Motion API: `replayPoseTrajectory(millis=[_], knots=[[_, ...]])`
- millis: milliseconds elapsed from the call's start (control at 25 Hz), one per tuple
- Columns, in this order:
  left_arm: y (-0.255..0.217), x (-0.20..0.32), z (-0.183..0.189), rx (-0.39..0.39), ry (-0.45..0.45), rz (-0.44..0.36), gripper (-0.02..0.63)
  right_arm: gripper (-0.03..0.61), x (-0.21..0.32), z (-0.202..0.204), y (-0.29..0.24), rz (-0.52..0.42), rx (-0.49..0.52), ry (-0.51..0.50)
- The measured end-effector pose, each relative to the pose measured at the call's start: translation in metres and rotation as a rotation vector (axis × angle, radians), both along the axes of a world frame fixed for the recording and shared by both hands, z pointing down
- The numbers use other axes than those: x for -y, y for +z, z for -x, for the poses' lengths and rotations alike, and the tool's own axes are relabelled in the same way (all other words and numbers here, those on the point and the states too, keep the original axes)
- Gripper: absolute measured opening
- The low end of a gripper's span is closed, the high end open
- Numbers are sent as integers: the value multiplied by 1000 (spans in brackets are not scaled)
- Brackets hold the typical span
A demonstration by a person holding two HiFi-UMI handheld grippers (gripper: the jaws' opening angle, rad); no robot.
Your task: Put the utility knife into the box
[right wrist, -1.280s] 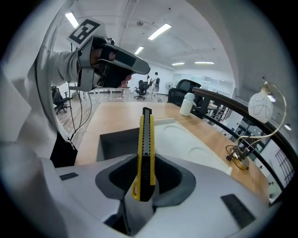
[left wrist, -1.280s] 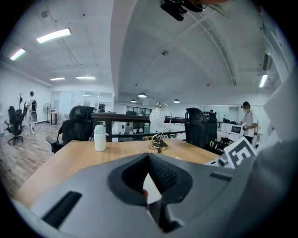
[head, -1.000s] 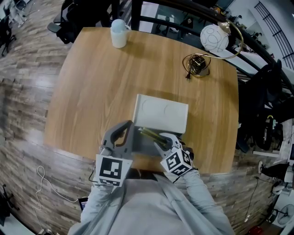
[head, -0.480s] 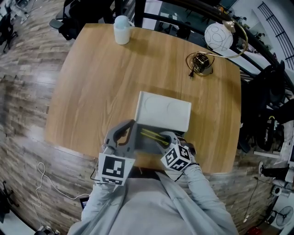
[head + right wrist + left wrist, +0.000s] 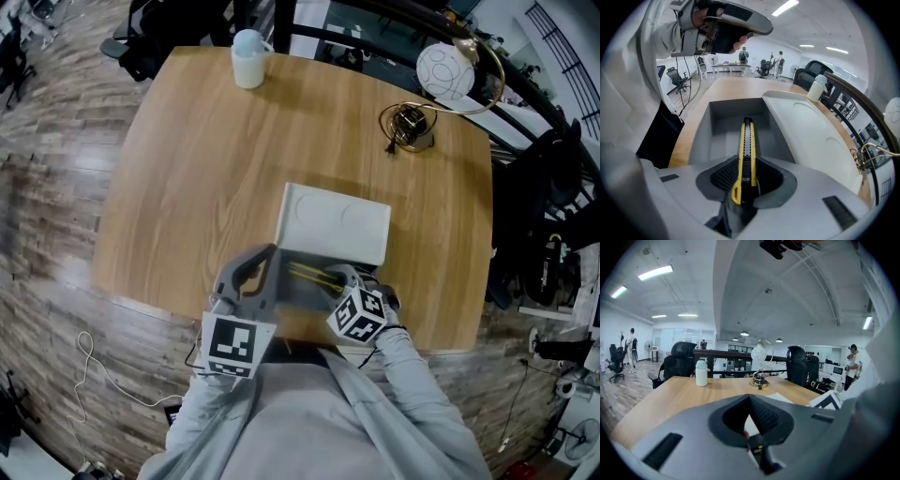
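A grey box [image 5: 302, 298] stands open at the table's near edge, its white lid [image 5: 333, 225] laid back. My right gripper [image 5: 339, 281] is shut on the yellow utility knife [image 5: 314, 278]. The blade end points left over the box's inside. In the right gripper view the knife [image 5: 746, 150] lies straight between the pads of the right gripper [image 5: 746, 176], above the box's grey floor [image 5: 723, 124]. My left gripper [image 5: 265, 258] sits at the box's left edge by the lid's corner. In its own view the left gripper [image 5: 749, 401] has its tips together, with a white sliver pinched between them.
On the round wooden table [image 5: 187, 169], a white bottle [image 5: 248, 58] stands at the far edge. A lamp with a white globe [image 5: 441, 73] and a coiled base [image 5: 405, 127] stands at the far right. Dark chairs and railings ring the table. The box sits close to my body.
The right gripper with the knife has crept slightly rightward over the box. The left gripper and box stay put.
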State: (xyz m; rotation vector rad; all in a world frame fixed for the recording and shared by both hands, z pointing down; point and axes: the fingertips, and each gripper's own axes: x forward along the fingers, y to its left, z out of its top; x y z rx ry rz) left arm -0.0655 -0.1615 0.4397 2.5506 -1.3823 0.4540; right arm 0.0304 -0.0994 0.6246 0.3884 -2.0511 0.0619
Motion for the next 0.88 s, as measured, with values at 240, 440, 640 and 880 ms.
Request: replayPoseTrajectory(millis=[240,440,640,880], knots=[[-1,-3,2,-3,-8,0,18,124,-1,-1,3,10,-26,-4],[-1,-5,3,-5,-15,-6,18,126,0,-2,6,13,-38,3],[-2,-7,5,-9,-22,-7,18,126,-1,-1,8,22,-51,16],[-3,-9,6,-10,-19,-10,18,130,-1,0,9,26,-49,24]])
